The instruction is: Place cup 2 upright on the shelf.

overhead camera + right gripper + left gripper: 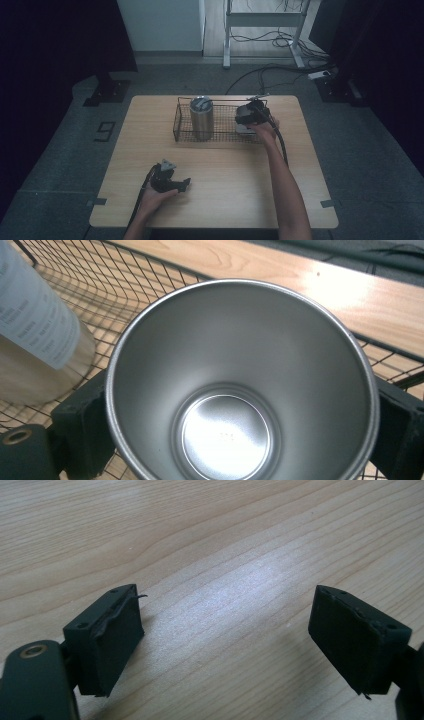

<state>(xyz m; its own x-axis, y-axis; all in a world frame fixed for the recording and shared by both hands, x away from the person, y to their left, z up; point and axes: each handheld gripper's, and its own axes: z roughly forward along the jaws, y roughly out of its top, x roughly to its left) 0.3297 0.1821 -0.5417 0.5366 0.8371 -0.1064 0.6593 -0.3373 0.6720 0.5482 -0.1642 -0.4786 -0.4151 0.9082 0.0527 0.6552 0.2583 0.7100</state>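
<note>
Right gripper [248, 116] is at the right end of the wire basket [182, 136], which stands at the far middle of the wooden table [225, 165]. In the right gripper view a steel cup [240, 385] sits between the two black jaws, mouth toward the camera, shiny inside bottom visible – one jaw is against its outer wall on each side, so the gripper is clamped on the cup. Cup is over the basket mesh, at the basket's right part; whether it rests on the mesh or hangs just above it can't be told. Just left of the cup stands a tall steel tumbler [201, 116] with a lid, upright in the basket's left-middle part; in the right gripper view its white label side [35, 315] shows close beside the cup, apart from it. Left gripper [184, 184] lies low on the near left part of the table, held by the left hand [152, 199], well apart from basket and cup. In the left gripper view its jaws stand apart with bare wood grain between them – nothing held, pads touch nothing.
</note>
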